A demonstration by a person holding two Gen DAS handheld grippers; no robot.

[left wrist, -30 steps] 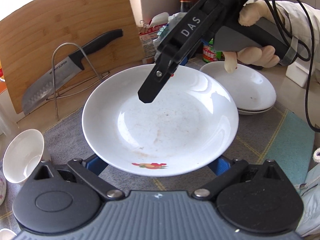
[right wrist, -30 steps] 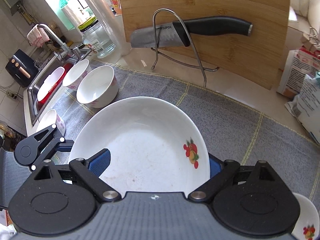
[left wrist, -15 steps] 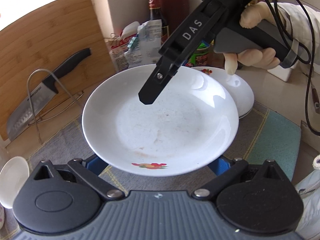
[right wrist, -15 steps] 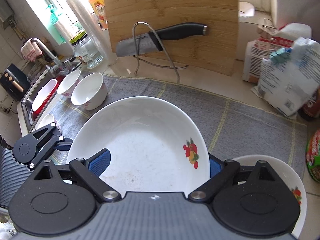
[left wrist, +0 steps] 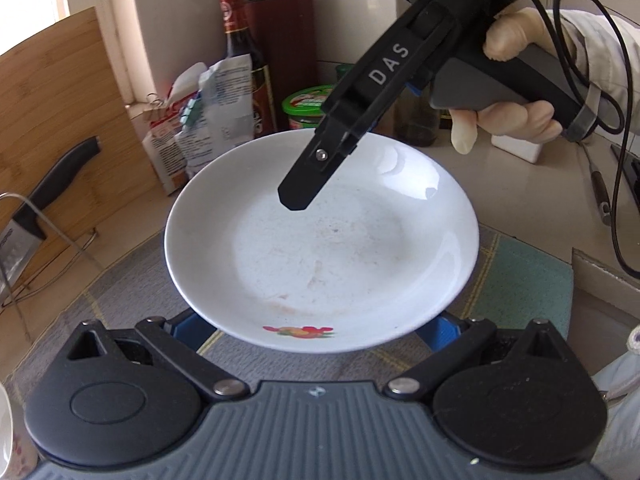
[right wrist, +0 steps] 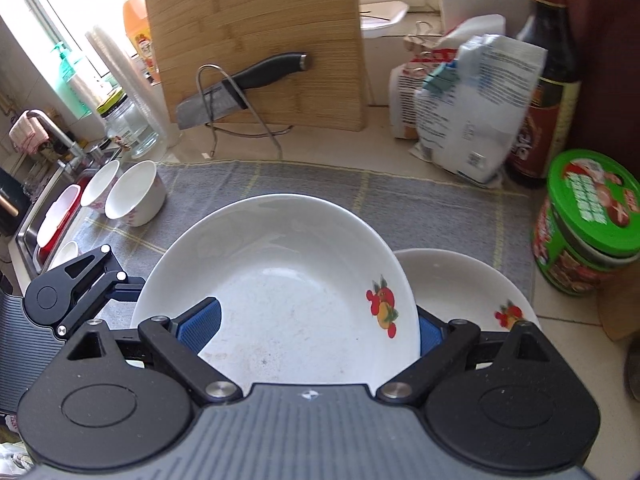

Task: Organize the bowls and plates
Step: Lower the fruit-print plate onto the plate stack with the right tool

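Both grippers carry one white plate (right wrist: pixel 288 292) above the grey mat (right wrist: pixel 440 204): the right gripper (right wrist: pixel 318 328) stands wide with blue pads pressed on opposite rim edges, and the left gripper (left wrist: pixel 316 326) cradles the near rim likewise. Just right of the right gripper's fingers, another plate (right wrist: pixel 472 284) lies on the mat, with bowls (right wrist: pixel 136 196) well off to the left.
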